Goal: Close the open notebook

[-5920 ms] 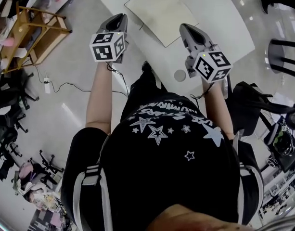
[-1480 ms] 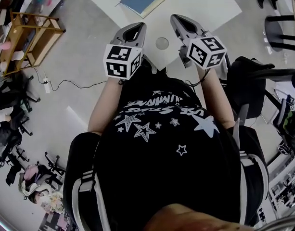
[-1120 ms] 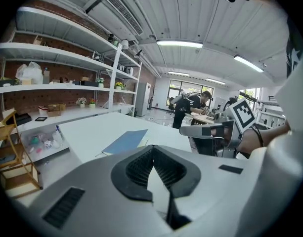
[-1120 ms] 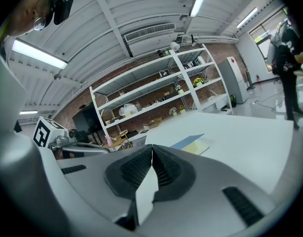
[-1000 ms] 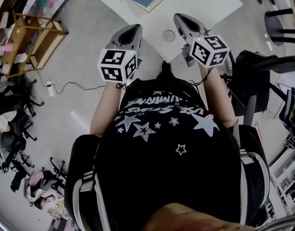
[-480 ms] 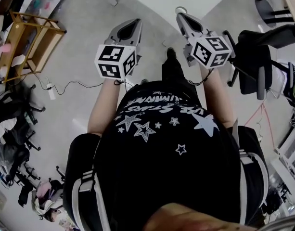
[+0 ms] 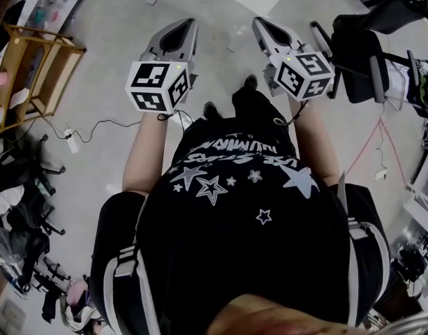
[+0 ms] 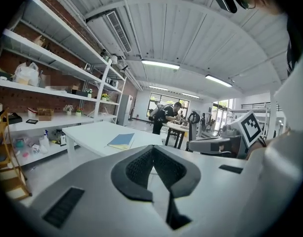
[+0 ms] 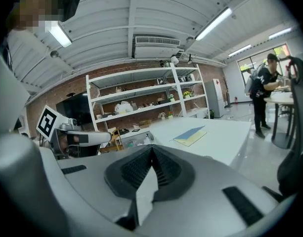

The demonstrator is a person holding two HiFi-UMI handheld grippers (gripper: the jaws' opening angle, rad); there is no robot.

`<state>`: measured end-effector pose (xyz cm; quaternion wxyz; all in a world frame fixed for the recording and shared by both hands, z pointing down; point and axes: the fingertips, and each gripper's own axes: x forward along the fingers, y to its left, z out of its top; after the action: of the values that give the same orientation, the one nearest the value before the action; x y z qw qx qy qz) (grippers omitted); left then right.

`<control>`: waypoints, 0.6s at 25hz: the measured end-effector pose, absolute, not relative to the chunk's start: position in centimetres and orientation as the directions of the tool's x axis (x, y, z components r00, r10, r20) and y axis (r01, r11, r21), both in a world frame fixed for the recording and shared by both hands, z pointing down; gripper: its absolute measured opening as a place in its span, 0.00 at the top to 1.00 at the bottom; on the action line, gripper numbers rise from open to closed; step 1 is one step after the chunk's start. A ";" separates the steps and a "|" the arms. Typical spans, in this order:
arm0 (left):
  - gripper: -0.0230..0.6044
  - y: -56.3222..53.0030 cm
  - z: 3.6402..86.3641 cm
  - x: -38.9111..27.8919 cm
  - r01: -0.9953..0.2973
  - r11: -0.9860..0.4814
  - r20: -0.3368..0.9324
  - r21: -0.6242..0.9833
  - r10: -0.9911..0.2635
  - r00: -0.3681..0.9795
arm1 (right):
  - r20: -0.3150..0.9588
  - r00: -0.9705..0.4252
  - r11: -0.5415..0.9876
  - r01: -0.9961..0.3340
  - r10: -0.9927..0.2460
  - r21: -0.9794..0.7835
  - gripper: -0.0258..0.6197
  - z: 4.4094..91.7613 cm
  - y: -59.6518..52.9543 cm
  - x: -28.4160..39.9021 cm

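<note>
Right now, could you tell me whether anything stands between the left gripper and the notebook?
Nothing visible does: the notebook lies closed on the white table, straight ahead of the left gripper and its shut jaws.

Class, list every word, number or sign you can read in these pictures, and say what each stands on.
Shirt: two rows of white lettering, too blurred to read.
Left tool and right tool: cubes carry square markers only, no words.
Notebook: plain blue cover, no print visible.
No text here can be quoted.
</note>
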<state>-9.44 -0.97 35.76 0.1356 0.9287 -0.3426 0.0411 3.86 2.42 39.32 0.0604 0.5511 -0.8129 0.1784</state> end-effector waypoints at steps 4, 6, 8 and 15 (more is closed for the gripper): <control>0.94 1.7 34.8 -8.9 -0.635 -0.743 0.147 0.213 -0.618 0.772 | 0.272 -0.375 0.327 -0.922 -0.886 -0.206 0.95 38.2 5.3 4.2; 0.94 3.1 34.4 -8.6 -0.633 -0.746 0.140 0.207 -0.618 0.774 | 0.261 -0.373 0.328 -0.923 -0.890 -0.203 0.95 37.8 6.6 4.6; 0.94 4.5 34.1 -8.3 -0.633 -0.748 0.135 0.200 -0.619 0.774 | 0.249 -0.376 0.332 -0.922 -0.893 -0.200 0.95 37.5 7.8 4.9; 0.94 10.0 33.5 -7.0 -0.652 -0.732 0.120 0.196 -0.642 0.757 | 0.216 -0.414 0.383 -0.907 -0.884 -0.174 0.95 36.8 13.4 5.0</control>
<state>-7.01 10.03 33.51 0.1135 0.9304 -0.3478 0.0218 5.01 13.36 36.78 0.0438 0.5393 -0.8304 0.1329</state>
